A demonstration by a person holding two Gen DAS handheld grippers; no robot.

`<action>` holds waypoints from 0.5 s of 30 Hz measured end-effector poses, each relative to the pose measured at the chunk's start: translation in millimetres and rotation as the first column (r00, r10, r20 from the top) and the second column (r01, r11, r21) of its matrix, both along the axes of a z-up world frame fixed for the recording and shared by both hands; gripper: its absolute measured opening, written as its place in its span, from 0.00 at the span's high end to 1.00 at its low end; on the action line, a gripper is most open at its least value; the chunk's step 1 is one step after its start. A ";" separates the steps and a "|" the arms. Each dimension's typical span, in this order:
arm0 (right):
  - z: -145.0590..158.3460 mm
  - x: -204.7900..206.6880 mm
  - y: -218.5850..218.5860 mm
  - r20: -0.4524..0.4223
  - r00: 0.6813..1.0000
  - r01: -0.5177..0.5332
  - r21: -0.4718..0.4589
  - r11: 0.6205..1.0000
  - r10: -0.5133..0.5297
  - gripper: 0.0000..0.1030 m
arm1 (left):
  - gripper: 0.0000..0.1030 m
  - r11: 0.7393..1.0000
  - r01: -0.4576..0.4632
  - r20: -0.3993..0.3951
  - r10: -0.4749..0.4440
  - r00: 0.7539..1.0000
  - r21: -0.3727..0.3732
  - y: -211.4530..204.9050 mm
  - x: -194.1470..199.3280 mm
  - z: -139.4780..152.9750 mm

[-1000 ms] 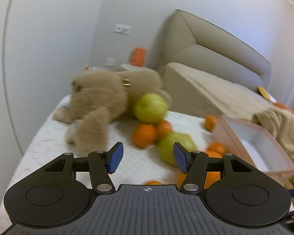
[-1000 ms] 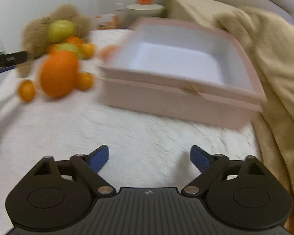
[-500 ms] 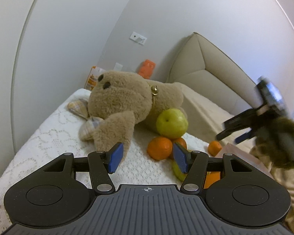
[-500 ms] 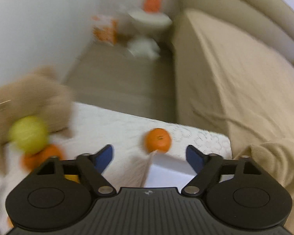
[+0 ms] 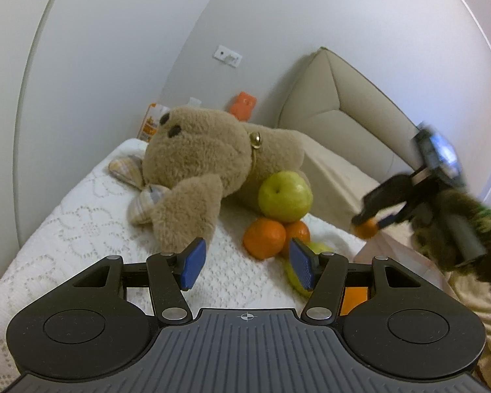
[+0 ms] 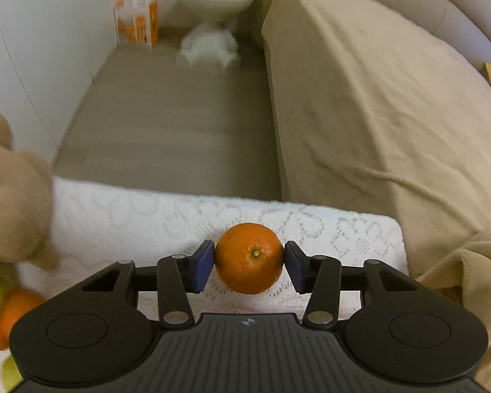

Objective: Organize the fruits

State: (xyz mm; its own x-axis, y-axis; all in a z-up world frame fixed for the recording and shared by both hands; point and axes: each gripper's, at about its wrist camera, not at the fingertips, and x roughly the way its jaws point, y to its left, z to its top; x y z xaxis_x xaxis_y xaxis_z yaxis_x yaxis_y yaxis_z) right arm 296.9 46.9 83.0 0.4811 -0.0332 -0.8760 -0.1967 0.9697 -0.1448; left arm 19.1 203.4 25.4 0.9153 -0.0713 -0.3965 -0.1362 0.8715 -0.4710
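Pick-up step: right gripper [image 6: 249, 263] clamped on tangerine [image 6: 249, 258], lower centre; left gripper [image 5: 245, 263] apart, empty; next, carry to box.

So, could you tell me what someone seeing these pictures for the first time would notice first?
Probably the orange, clamped between the pads of the right hand-held gripper just above the white lace cover. Next comes the big tan teddy bear lying on that cover, with a green apple resting atop two oranges against its belly, ahead of the open, empty left hand-held gripper.
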 end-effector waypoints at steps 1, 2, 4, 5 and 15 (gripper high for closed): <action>12.9 -13.0 1.7 0.024 0.999 -0.033 0.038 0.999 0.032 0.55 | 0.40 1.000 0.005 -0.002 -0.005 1.000 0.002 -0.4 0.6 -1.1; 22.8 -25.0 2.9 0.039 0.997 -0.064 0.074 0.995 0.062 0.55 | 0.40 1.000 0.010 -0.002 -0.010 1.000 0.004 -0.9 0.7 -1.5; 38.4 -55.4 4.7 0.047 0.991 -0.134 0.164 0.977 0.128 0.55 | 0.40 1.000 0.024 0.005 -0.024 1.000 0.018 -3.6 0.2 -1.9; 42.2 -71.4 4.9 0.043 0.987 -0.158 0.202 0.967 0.153 0.55 | 0.40 0.999 0.033 0.007 -0.033 0.999 0.027 -5.1 0.3 -2.0; 20.8 -239.9 -29.4 0.185 0.959 -0.253 0.217 0.943 0.215 0.54 | 0.40 0.972 0.180 -0.047 -0.174 0.984 0.155 -48.1 -8.5 10.3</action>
